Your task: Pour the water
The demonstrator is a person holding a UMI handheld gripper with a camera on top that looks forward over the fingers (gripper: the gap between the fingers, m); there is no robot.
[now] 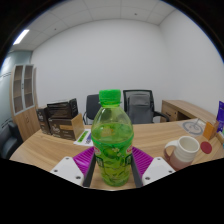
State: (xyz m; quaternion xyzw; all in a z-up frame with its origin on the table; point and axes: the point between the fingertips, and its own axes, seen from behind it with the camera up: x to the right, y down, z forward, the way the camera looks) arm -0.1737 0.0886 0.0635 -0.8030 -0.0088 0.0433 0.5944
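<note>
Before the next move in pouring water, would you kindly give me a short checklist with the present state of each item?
1. Bottle between the tongs: ok.
2. Both pink pads pressing on the bottle: cannot tell.
3. Bottle upright: ok.
4. Green cap removed for pouring: not ok, it is on.
5. White mug on the table, to the right of the bottle, upright: ok.
6. Mug empty: cannot tell.
</note>
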